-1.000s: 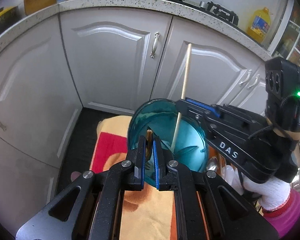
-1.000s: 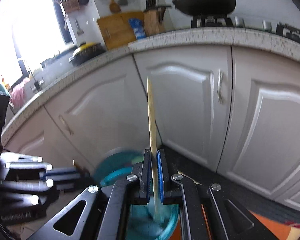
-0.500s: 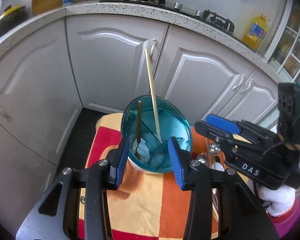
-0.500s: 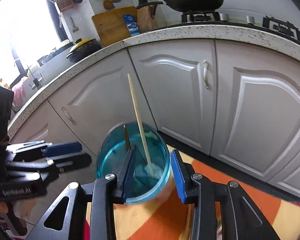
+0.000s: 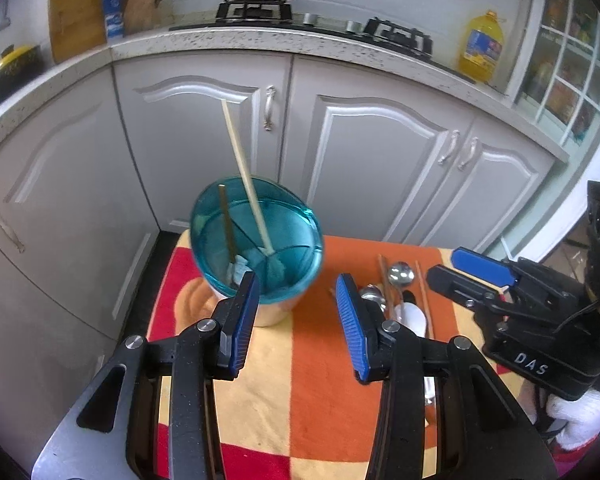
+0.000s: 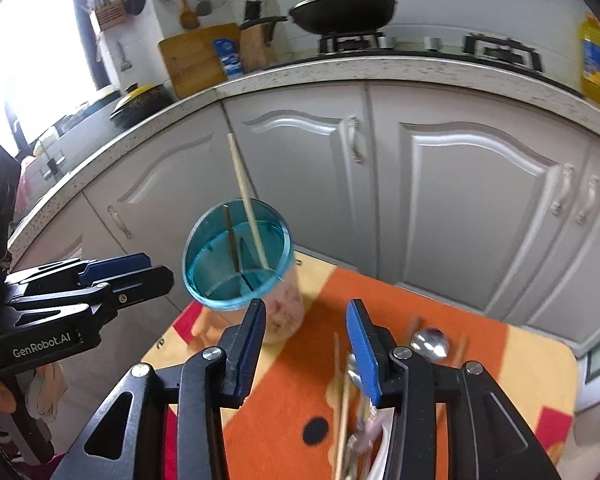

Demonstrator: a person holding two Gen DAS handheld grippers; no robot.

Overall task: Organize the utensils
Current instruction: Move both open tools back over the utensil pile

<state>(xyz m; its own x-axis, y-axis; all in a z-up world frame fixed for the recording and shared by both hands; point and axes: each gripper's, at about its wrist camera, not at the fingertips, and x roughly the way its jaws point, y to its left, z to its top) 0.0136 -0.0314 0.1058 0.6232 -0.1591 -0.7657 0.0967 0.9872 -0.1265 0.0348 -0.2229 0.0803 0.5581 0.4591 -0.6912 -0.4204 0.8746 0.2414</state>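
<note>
On the far left of the orange, red and yellow checked cloth that is covering the tabletop, a pale cup-shaped utensil holder with a translucent teal divided top is standing upright. Two things are already leaning in it: a long pale wooden chopstick, tilting up and to the far left, and a shorter dark brown stick beside it.

The left gripper is hovering just near of the holder, its blue-padded jaws spread wide and gripping nothing; its left pad is overlapping the holder's near rim in the left wrist view.

To the right of the holder, apart from it, the loose pile of utensils is lying flat on the cloth: metal spoons, a white spoon and thin reddish-brown chopsticks, their long axes running near to far.

Further right, the right gripper is also hanging with jaws wide apart and empty. In the right wrist view the pile is sitting directly under and just right of its right pad, so this hand is judged the nearer one for the next pick. Since the handles are pointing along the jaws' line of sight, the jaws should be closing across a handle's narrow width, then carrying it left to the holder.
</note>
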